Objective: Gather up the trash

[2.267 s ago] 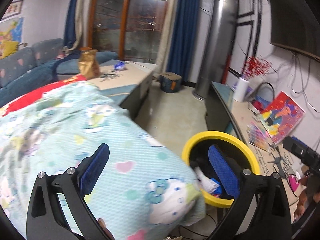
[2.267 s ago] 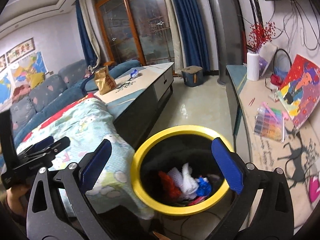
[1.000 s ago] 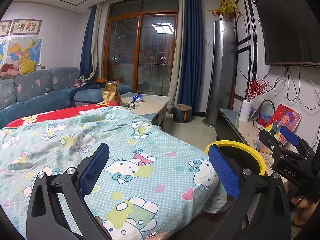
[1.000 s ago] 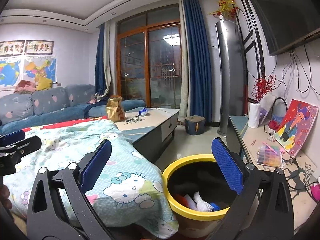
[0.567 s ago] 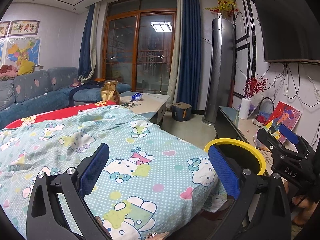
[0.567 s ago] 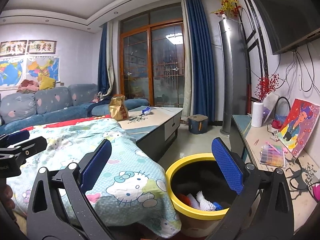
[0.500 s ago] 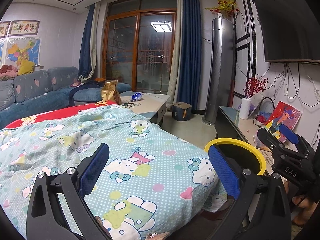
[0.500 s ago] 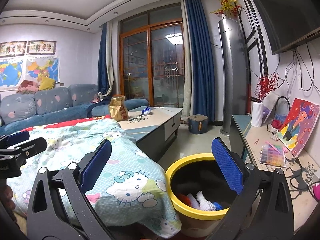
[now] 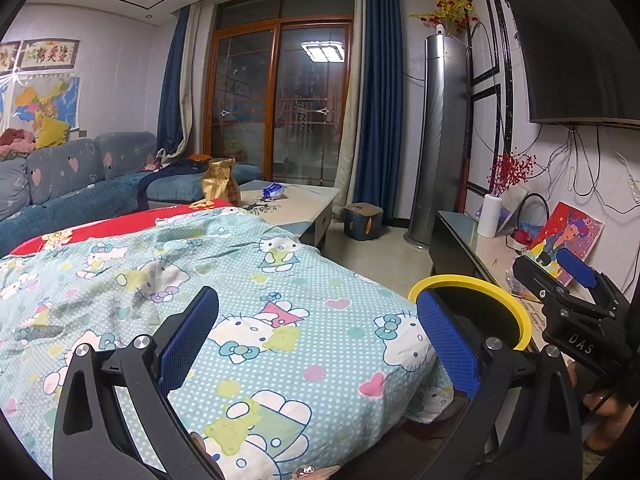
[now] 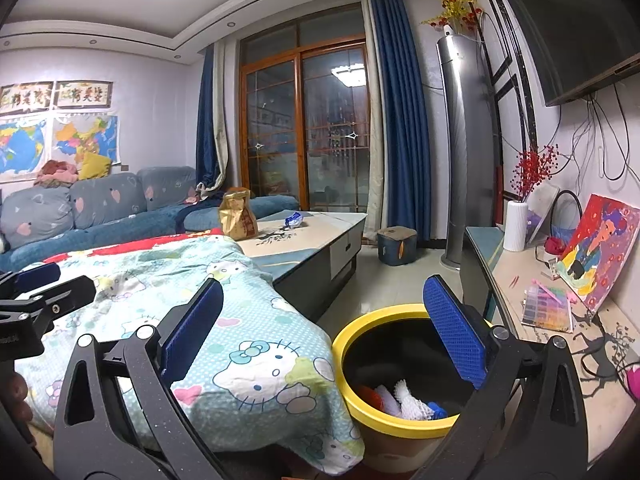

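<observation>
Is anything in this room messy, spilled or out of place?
Nothing looks spilled or broken. The trash sits inside the yellow bin. Only a blue wrapper and a gold bag lie loose on the coffee table.

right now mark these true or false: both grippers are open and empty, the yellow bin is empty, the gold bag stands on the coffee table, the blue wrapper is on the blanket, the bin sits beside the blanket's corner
1. Both grippers are open and empty: true, the left gripper and the right gripper hold nothing.
2. The yellow bin is empty: false, it holds white, red and blue trash.
3. The gold bag stands on the coffee table: true.
4. The blue wrapper is on the blanket: false, it lies on the coffee table.
5. The bin sits beside the blanket's corner: true.
</observation>
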The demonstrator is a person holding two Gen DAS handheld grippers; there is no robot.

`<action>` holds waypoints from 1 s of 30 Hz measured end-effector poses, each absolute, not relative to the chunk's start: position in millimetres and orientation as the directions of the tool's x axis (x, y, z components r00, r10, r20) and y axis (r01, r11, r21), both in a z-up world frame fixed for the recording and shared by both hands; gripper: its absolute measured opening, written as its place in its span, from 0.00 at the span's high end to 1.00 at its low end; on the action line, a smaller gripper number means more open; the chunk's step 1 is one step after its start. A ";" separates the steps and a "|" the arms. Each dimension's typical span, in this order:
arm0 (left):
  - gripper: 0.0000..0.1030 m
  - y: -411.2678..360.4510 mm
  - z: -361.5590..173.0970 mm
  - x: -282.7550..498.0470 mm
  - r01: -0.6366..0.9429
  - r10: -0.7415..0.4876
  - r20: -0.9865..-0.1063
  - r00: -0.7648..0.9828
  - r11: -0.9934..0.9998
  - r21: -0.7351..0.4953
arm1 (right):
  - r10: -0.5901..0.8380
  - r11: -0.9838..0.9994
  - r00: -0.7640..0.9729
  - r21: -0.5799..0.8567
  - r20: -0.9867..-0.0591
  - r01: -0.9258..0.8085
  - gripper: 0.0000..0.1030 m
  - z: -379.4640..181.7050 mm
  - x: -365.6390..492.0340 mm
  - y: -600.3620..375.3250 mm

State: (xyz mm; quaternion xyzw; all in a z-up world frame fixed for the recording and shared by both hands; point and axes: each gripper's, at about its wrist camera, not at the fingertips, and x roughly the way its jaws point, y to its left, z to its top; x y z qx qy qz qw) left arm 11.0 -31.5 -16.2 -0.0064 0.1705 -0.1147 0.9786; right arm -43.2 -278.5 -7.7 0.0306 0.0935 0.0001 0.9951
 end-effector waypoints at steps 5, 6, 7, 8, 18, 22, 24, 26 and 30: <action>0.06 -32.6 -15.0 10.6 0.220 -0.225 -0.335 0.915 0.974 -0.051 | 0.007 0.998 0.983 0.065 -0.186 0.005 0.10 -8.0 -43.1 -280.2; 0.06 -32.5 -15.0 10.6 0.221 -0.225 -0.335 0.915 0.974 -0.052 | 0.007 0.998 0.982 0.066 -0.186 0.005 0.10 -8.3 -43.3 -279.6; 0.06 -32.5 -15.1 10.7 0.222 -0.227 -0.334 0.915 0.974 -0.052 | 0.007 0.998 0.982 0.065 -0.187 0.005 0.10 -8.3 -43.0 -279.9; 0.06 -32.4 -15.0 10.5 0.223 -0.227 -0.335 0.915 0.973 -0.052 | 0.007 0.998 0.982 0.066 -0.188 0.005 0.10 -8.4 -43.0 -280.0; 0.06 -33.0 -15.3 11.0 0.227 -0.231 -0.340 0.911 0.972 -0.053 | 0.007 0.997 0.982 0.073 -0.190 0.007 0.10 -10.5 -42.8 -277.5; 0.06 -33.8 -16.1 10.9 0.230 -0.233 -0.340 0.911 0.972 -0.052 | 0.007 0.997 0.980 0.076 -0.198 0.008 0.10 -13.5 -41.0 -276.8; 0.06 -33.5 -16.4 11.2 0.229 -0.233 -0.341 0.911 0.972 -0.053 | 0.005 0.997 0.981 0.077 -0.193 0.010 0.10 -13.6 -41.1 -276.8; 0.06 -34.0 -16.7 10.9 0.227 -0.231 -0.343 0.910 0.972 -0.052 | 0.004 0.997 0.981 0.078 -0.194 0.011 0.10 -15.1 -40.8 -275.3; 0.06 -34.7 -17.6 11.2 0.227 -0.231 -0.346 0.909 0.972 -0.054 | 0.004 0.997 0.981 0.078 -0.194 0.011 0.10 -14.5 -41.0 -275.6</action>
